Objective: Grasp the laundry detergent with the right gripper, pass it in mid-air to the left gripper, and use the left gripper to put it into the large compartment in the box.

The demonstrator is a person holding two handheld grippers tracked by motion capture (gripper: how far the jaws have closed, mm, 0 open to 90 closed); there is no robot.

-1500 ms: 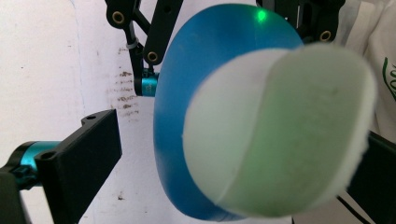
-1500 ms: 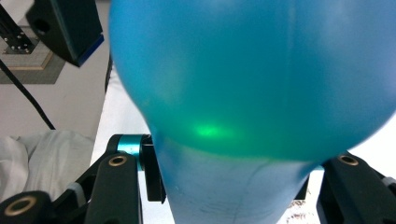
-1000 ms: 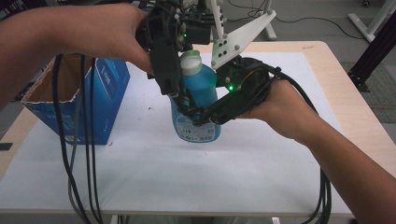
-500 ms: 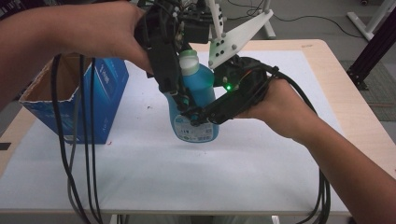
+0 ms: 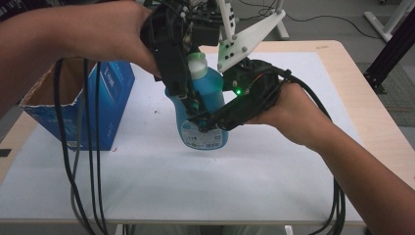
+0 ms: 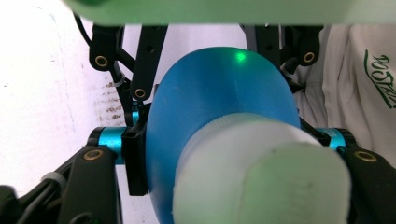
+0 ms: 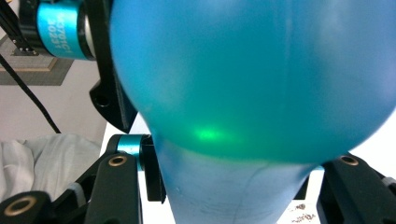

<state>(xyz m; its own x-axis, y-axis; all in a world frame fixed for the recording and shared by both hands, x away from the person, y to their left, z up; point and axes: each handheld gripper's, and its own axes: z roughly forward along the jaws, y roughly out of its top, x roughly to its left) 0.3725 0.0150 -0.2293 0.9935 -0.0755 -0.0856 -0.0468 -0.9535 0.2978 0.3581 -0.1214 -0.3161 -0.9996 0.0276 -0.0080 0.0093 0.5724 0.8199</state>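
A blue bottle (image 5: pixel 209 95) with a white cap (image 5: pixel 197 64) is held just above the white mat, tilted a little. My left gripper (image 5: pixel 188 104) reaches down from above. Its jaws have just been closing and now press on the bottle's (image 6: pixel 219 102) upper body below the cap (image 6: pixel 261 177), so my left gripper (image 6: pixel 229 147) is shut on it. My right gripper (image 5: pixel 204 122) comes in from the right and is shut on the bottle's lower body near the label. In the right gripper view my right gripper (image 7: pixel 233 189) clamps the bottle (image 7: pixel 252 74) on both sides.
An open blue cardboard box (image 5: pixel 73 103) stands at the left of the white mat (image 5: pixel 244 186). Black cables (image 5: pixel 83 171) hang from the left hand in front of the box. The wooden table edge (image 5: pixel 362 83) runs along the right, with a black stand (image 5: pixel 391 54) beyond it.
The left gripper's jaws have drawn in onto the bottle's upper part. Both hands and the bottle have stayed where they were.
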